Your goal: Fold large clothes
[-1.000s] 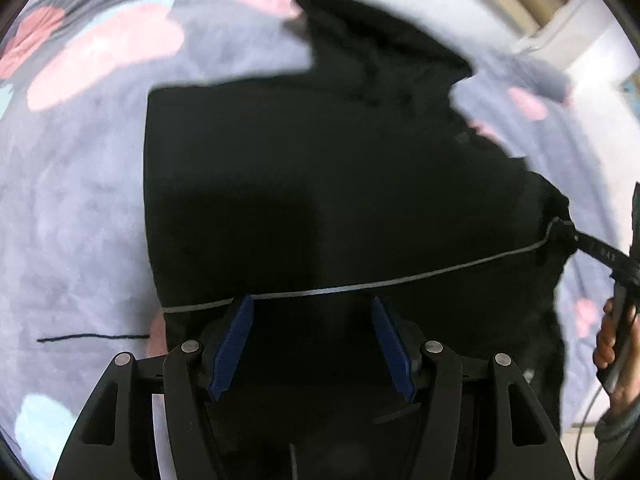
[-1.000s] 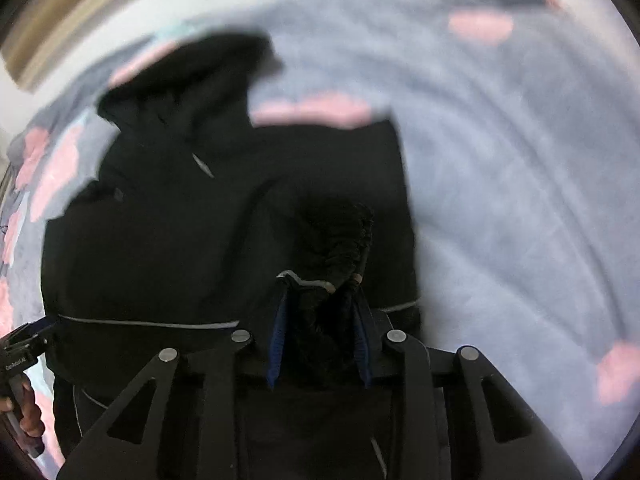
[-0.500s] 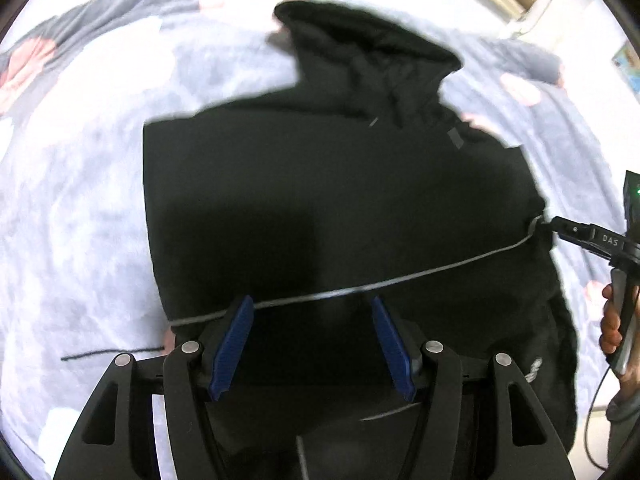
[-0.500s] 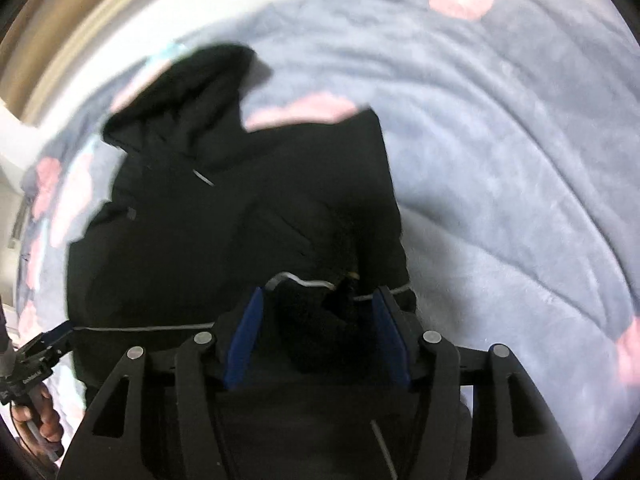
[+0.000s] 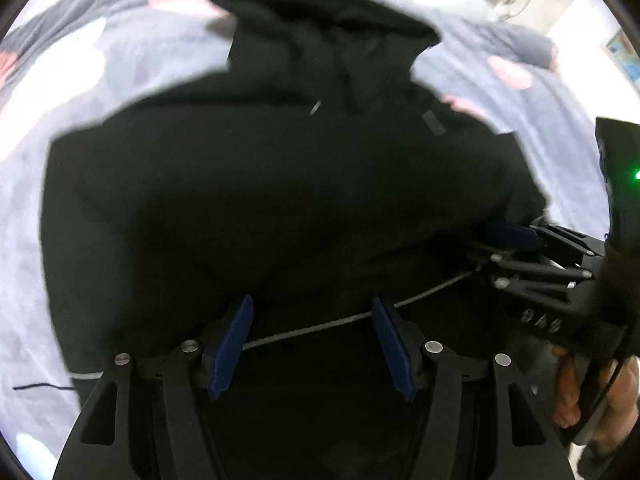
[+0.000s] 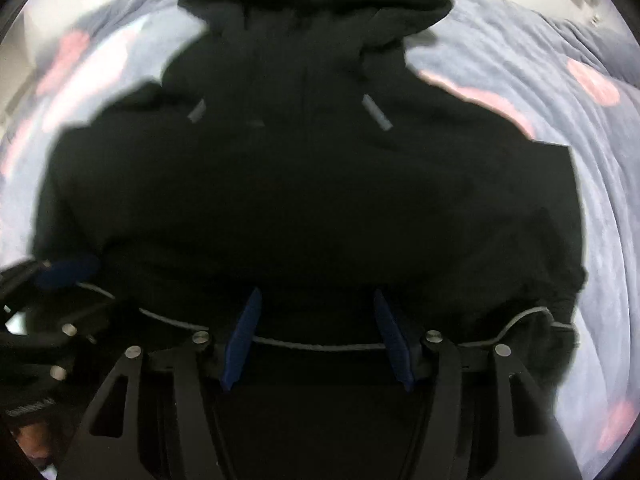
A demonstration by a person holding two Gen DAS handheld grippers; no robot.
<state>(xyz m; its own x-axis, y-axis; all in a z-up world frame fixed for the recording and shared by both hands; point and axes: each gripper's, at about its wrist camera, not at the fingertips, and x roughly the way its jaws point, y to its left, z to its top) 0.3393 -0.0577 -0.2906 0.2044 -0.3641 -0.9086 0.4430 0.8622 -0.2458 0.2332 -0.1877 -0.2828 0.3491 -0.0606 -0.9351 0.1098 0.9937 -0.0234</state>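
Hoodie: black hoodie [image 6: 304, 200] spread flat on the blanket, hood [image 6: 316, 4] farthest away (views blurred).
Left gripper [image 5: 312, 344]: jaws spread over the hem.
Right gripper [image 6: 316, 340]: jaws spread, holding nothing.
Blanket [image 6: 580, 184]: grey, pink patches.

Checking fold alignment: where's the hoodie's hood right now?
The hood sits at the top centre of both wrist views, far end of the black hoodie, lying on the grey blanket.
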